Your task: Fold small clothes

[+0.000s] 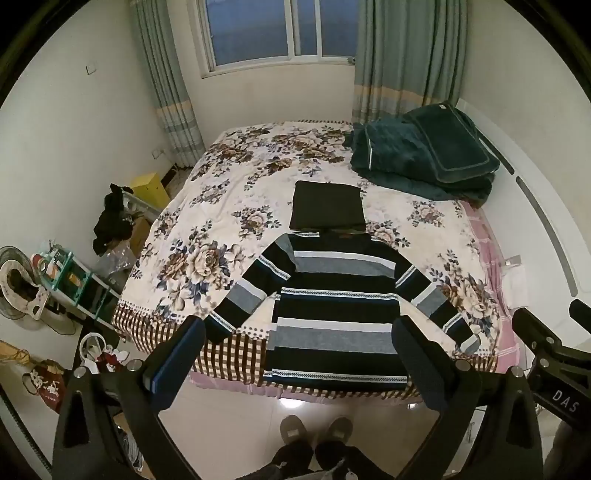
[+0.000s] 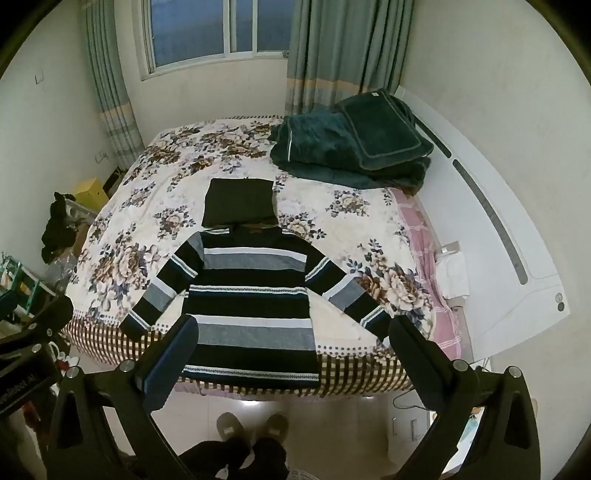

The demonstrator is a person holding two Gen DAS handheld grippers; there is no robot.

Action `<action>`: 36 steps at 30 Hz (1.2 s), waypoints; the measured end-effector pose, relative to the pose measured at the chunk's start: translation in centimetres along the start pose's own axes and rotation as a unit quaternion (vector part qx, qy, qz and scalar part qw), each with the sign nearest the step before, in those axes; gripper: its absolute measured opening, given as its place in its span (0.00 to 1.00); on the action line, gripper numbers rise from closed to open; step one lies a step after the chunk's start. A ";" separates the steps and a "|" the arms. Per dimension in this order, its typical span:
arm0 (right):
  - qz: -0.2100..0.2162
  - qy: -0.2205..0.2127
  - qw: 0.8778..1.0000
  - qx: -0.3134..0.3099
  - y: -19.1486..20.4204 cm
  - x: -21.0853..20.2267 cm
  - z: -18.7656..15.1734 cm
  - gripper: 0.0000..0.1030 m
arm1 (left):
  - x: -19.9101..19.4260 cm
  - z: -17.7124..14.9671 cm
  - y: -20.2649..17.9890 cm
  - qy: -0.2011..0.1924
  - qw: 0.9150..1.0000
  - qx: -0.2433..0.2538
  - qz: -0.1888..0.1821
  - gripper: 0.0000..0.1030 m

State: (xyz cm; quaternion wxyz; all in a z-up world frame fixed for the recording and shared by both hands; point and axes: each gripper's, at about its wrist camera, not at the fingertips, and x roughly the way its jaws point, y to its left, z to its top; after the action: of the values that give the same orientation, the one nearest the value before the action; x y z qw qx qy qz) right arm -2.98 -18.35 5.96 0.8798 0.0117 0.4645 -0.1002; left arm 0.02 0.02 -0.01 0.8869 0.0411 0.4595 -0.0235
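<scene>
Both grippers hang above the tiled floor at the foot of the bed, the left gripper [image 1: 295,354] and right gripper [image 2: 291,350] each with jaws spread wide and empty (slippered feet show below). A striped sweater [image 1: 332,306] lies flat on the floral bedspread [image 1: 221,206], sleeves angled outward, hem at the bed's near edge. Just beyond its collar sits a folded dark garment [image 1: 327,206]. Teal bedding [image 1: 421,151] is heaped toward the far right, below the curtained window [image 1: 280,29].

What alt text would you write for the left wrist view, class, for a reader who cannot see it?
A striped sweater lies flat, sleeves spread, on a floral bed, its hem at the near edge. A folded dark garment sits just beyond its collar, a green quilt farther back. The open left gripper hovers in front, holding nothing.
</scene>
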 end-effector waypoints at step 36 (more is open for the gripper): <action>-0.005 -0.007 1.000 -0.004 0.4 -0.7 0.6 1.00 | -0.3 2.3 -0.9 -0.009 1.000 -0.003 -0.003 1.00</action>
State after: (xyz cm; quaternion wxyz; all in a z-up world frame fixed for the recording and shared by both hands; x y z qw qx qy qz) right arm -2.81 -17.88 6.80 0.8827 0.0054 0.4584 -0.1029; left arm 1.63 -1.05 1.48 0.8909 0.0370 0.4519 -0.0254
